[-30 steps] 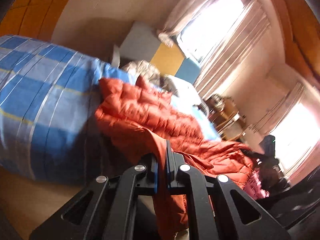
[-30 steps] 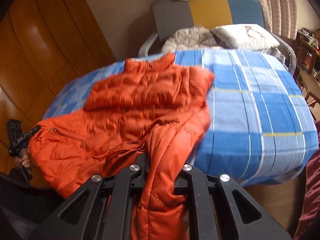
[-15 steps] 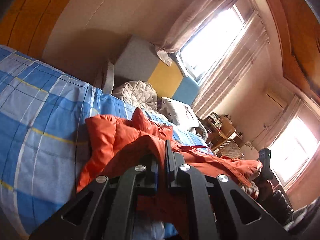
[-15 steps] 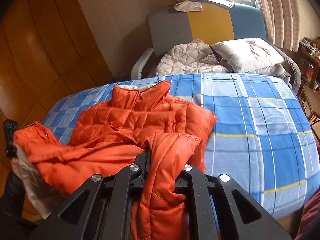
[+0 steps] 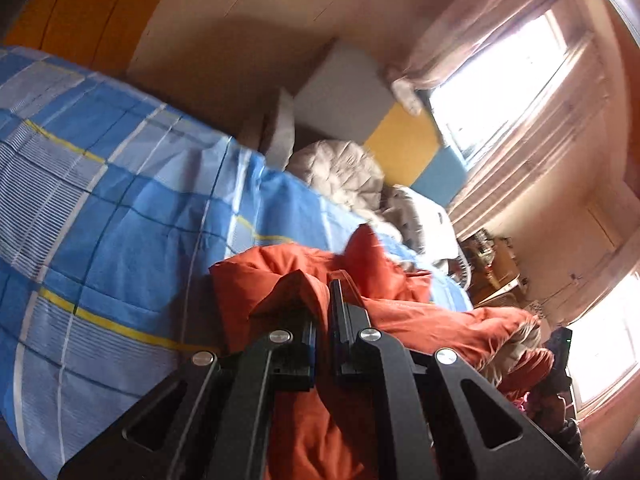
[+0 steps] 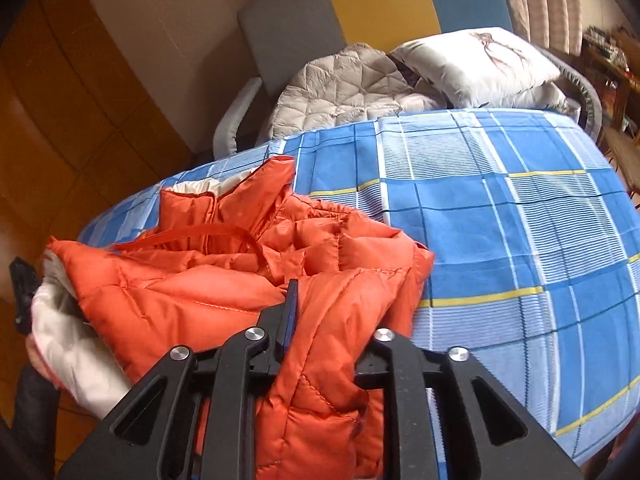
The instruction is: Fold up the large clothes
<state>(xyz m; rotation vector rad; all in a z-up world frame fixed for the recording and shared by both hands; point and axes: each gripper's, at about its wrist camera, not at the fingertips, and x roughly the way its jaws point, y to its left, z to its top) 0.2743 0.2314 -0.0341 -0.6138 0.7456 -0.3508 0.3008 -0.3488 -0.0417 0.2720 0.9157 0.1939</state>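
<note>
An orange puffer jacket (image 6: 200, 292) with a pale lining lies bunched on the bed's blue plaid cover (image 6: 500, 220), collar toward the far edge. My right gripper (image 6: 332, 296) hangs over its near right part. Its jaws are opening, with a thick fold of the jacket still between them; the right finger is hidden under the cloth. My left gripper (image 5: 325, 292) is shut on a thin edge of the jacket (image 5: 420, 320) above the plaid cover (image 5: 140, 220). In the right wrist view, that left gripper (image 6: 22, 292) shows at the far left edge beside the pale lining.
Behind the bed stands a grey, yellow and blue armchair (image 6: 380, 0) with a beige quilted garment (image 6: 340, 92) and a white pillow (image 6: 480, 64). Wooden panelling (image 6: 60, 100) runs along the left. A cluttered wooden side table (image 5: 492, 264) and curtained windows (image 5: 500, 80) are to the right.
Both grippers have carried the jacket's lower part over the bed toward the collar, so it now lies doubled up. The right jaws have widened; the left still pinches cloth.
</note>
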